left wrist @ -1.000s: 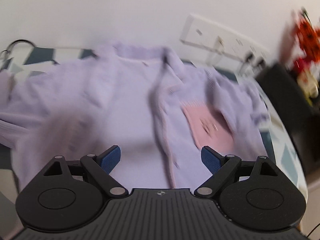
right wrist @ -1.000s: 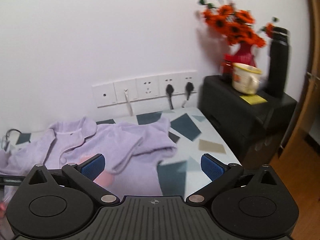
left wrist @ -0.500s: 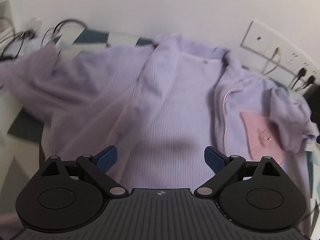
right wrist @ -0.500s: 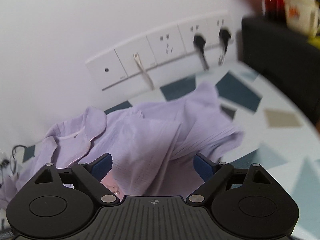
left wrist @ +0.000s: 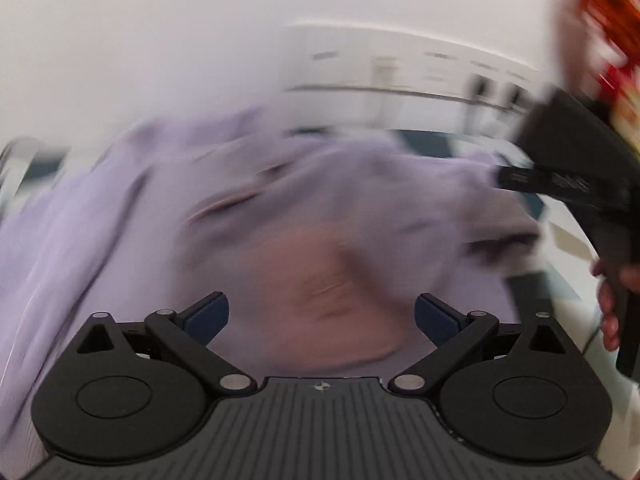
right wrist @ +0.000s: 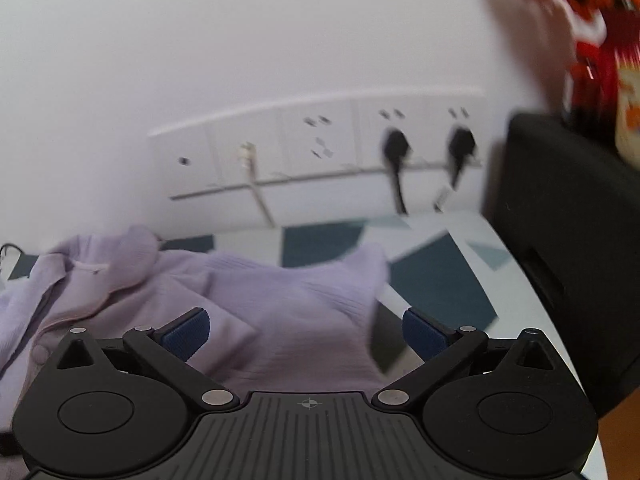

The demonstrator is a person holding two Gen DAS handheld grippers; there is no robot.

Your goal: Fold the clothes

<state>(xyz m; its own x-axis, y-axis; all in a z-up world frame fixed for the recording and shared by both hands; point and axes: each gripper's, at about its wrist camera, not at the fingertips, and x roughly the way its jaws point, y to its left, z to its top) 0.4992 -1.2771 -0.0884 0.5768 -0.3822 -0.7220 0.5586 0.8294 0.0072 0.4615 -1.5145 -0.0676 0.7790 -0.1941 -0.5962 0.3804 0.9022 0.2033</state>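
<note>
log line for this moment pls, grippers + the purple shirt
left gripper: open, just widened, nothing between jaws | right gripper: open, above sleeve, no grip | lilac shirt: crumpled, unfolded on patterned table

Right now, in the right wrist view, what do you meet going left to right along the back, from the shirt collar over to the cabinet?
Lilac shirt collar → white cable plugged into the wall plate → first black plug → second black plug → black cabinet.

Lilac ribbed shirt [right wrist: 288,300], pink pocket, rumpled on patterned table [right wrist: 440,280]
</note>
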